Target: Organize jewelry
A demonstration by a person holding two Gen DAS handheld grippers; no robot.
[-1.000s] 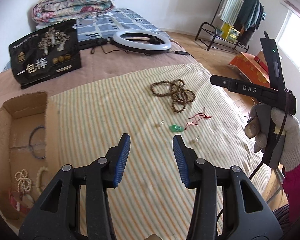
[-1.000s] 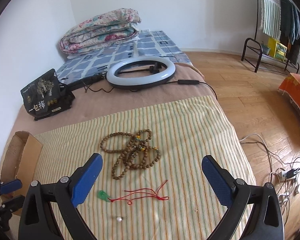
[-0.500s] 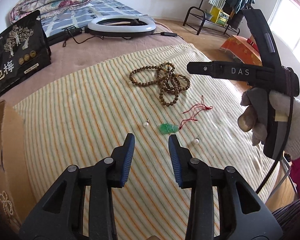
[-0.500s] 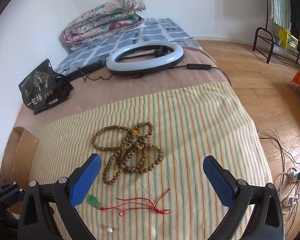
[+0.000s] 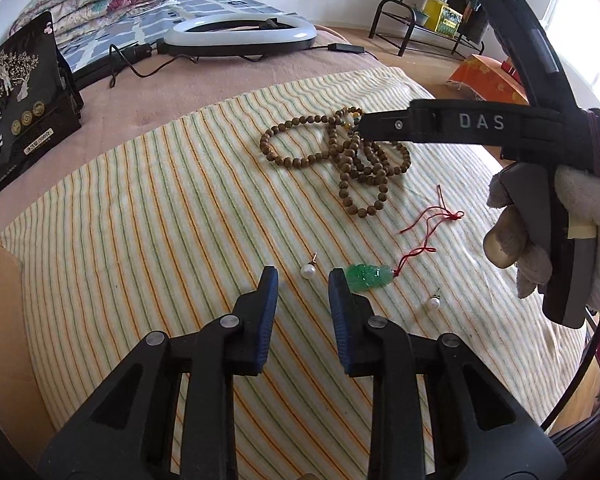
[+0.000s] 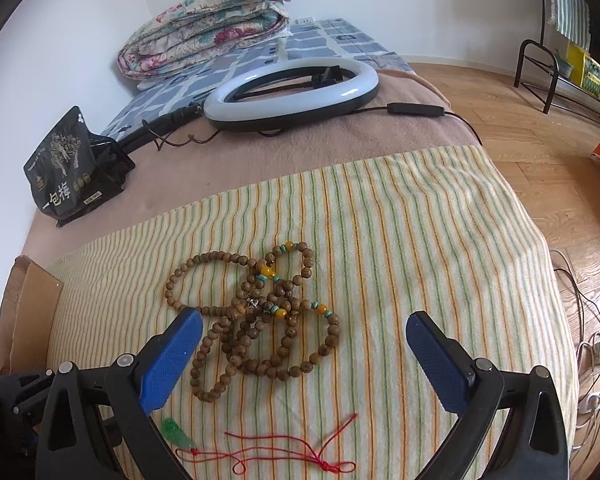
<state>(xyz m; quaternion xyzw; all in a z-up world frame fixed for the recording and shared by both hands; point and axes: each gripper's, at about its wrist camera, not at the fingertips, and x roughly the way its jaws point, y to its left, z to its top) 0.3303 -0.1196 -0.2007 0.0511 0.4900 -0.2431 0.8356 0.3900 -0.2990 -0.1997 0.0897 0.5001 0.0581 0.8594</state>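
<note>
The left gripper (image 5: 303, 286) sits low in the left wrist view, its blue fingers (image 5: 269, 292) narrowly parted and just been closing — nothing is pinched between them. Just beyond the tips, near the frame's centre, a pearl earring (image 5: 307, 270) lies in line with the gap on the striped towel (image 5: 140, 220). The green jade pendant (image 5: 368, 276) rests right beside the right-hand fingertip, its red cord (image 5: 428, 232) trailing up and to the right. A second pearl earring (image 5: 433, 302) lies lower right of the pendant. Higher up, the wooden bead strands (image 5: 340, 156) form a tangled heap, partly covered by the right gripper's black arm, which a gloved hand (image 5: 540, 228) holds at the right edge.

In the right wrist view the right gripper (image 6: 304, 344) has its fingers spread wide, holding nothing — the bead heap lies between and just above them. The pendant and cord show at the bottom edge. A cardboard box (image 6: 24, 300) edges the towel at left; a ring light (image 6: 292, 96) and a black bag (image 6: 68, 176) rest on the bed farther back.
</note>
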